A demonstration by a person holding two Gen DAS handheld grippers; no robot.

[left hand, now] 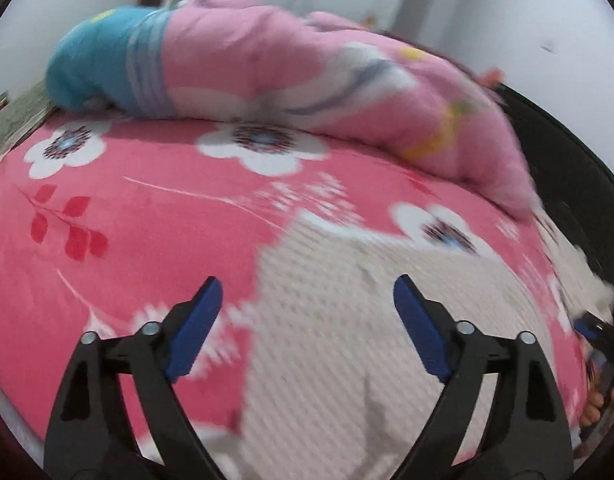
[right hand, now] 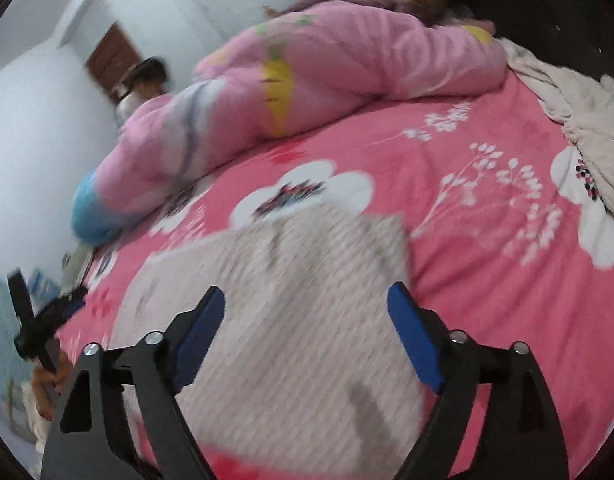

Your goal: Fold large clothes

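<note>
**White knit top lies flat under both open claws**

Pink flowered bed sheet (left hand: 155,216) covers the bed, and a puffy pink quilt (left hand: 307,80) is bunched up at the far side. On the sheet lies the white knit top (left hand: 347,340), the big piece of clothing to fold. It is spread flat and looks partly folded already, I think.

Left claw (left hand: 307,332) is wide open and holds nothing. The top is right below it and reaches off to its right. Right claw (right hand: 307,340) is wide open and empty too. The top is right below it and reaches off to its left, with its far edge (right hand: 327,216) a little way ahead.

So the top lies between the two claws, and both are about equally near. Another pale cloth (right hand: 579,120) sits well apart at the right side of the bed.
</note>
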